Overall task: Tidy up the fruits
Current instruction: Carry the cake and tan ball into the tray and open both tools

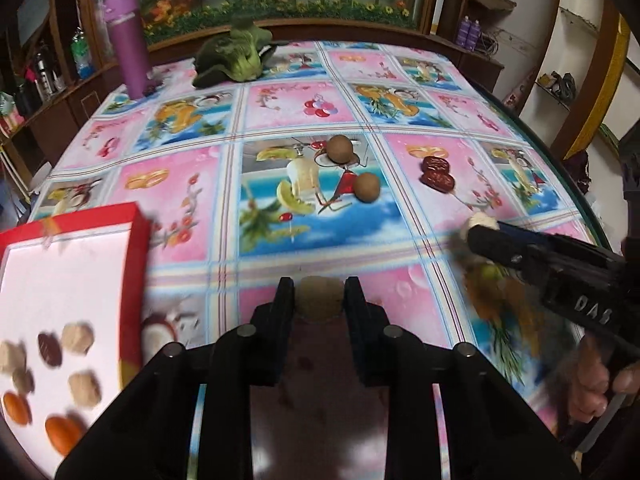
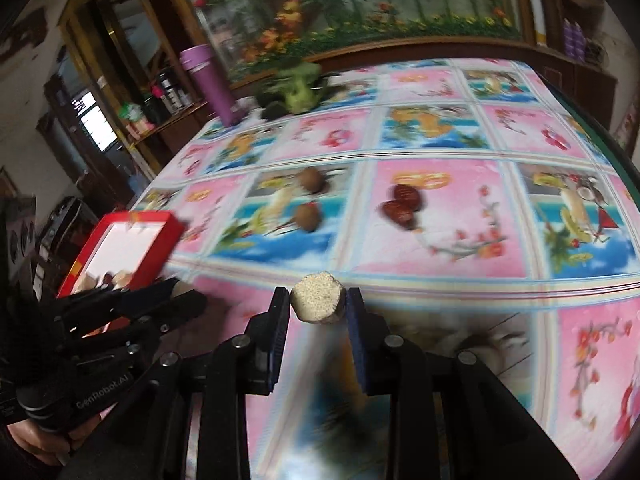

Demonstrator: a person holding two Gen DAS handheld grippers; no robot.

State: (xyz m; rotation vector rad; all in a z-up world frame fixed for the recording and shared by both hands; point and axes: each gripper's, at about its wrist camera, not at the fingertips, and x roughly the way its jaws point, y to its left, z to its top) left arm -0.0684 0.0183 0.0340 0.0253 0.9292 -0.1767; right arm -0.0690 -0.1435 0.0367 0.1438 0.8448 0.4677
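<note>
My left gripper (image 1: 319, 285) is shut on a round brown fruit (image 1: 320, 302), held just above the tablecloth. To its left lies a red tray (image 1: 138, 264) with a white inside, holding several beige, dark red and orange pieces. My right gripper (image 2: 317, 292) is shut on a beige, rough-cut chunk (image 2: 316, 304); in the left wrist view the right gripper (image 1: 480, 229) shows at the right edge with that chunk (image 1: 485, 222) at its tips. Two more brown fruits (image 1: 340, 148) (image 1: 367, 187) and a pair of red dates (image 1: 436, 174) lie mid-table.
A purple bottle (image 1: 128, 44) and a green leafy vegetable (image 1: 234, 56) stand at the table's far side. The table's rounded edge (image 1: 576, 200) runs close on the right. A hand (image 1: 592, 392) grips the right tool. Shelves line the walls.
</note>
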